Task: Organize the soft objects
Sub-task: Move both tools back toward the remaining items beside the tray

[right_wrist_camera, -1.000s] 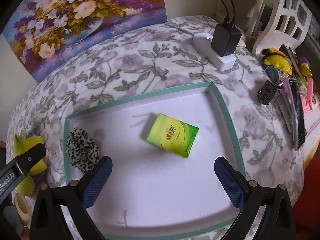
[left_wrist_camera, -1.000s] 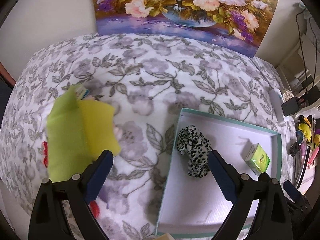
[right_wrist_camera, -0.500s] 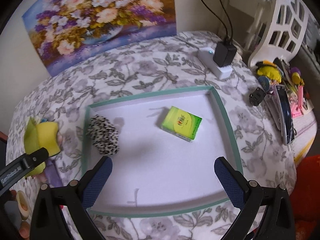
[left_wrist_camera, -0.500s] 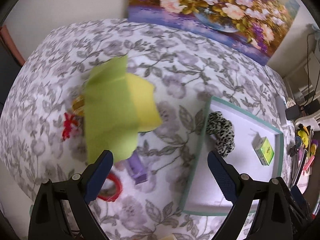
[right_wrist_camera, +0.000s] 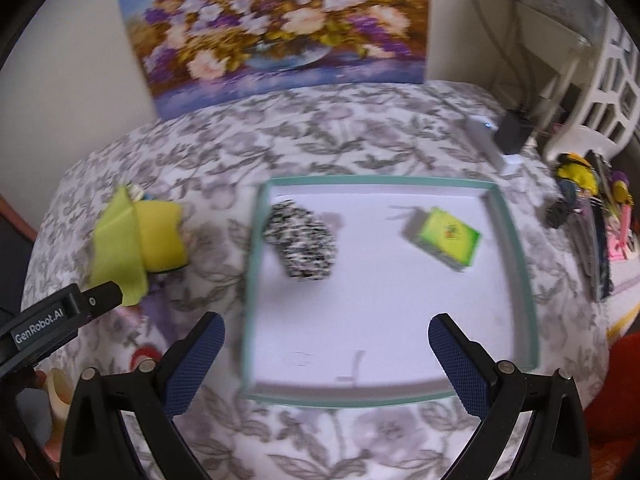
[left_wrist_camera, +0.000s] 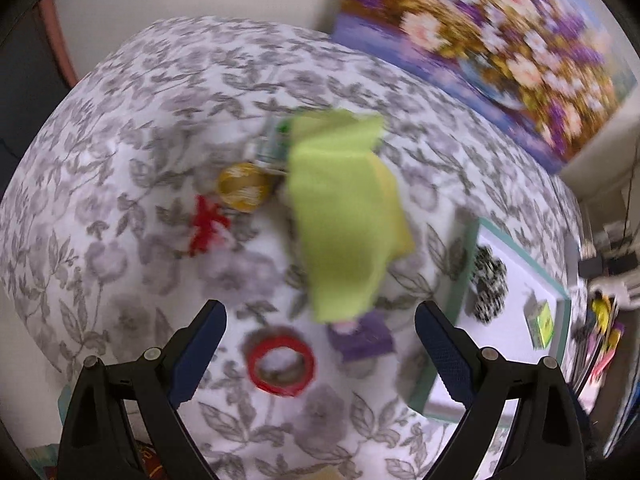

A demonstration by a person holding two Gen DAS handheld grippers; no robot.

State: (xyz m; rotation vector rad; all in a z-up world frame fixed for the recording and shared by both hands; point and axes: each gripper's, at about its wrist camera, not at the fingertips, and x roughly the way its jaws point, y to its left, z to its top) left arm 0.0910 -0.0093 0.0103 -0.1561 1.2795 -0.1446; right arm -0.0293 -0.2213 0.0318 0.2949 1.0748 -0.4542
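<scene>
Mostly blurred, our wide-open, empty left gripper point(left_wrist_camera: 320, 344) and right gripper point(right_wrist_camera: 326, 354) hover; a green cloth point(left_wrist_camera: 340, 216) hides a yellow sponge point(right_wrist_camera: 162, 236).

Both wrist views look down, high above the bed – sharing the tray point(left_wrist_camera: 480, 224) point(right_wrist_camera: 516, 240).

Home, floral tablecloth point(right_wrist_camera: 320, 132), flower painting point(right_wrist_camera: 276, 28)

Lighting: soft, even, indoor; faint shadows only beside the leopard-print fabric scrunchie point(right_wrist_camera: 301, 242) and green tissue packet point(right_wrist_camera: 448, 239) at frame centre. Quality: motion blur throughout both views. Fisheye bending and black vignette at all corners.
</scene>
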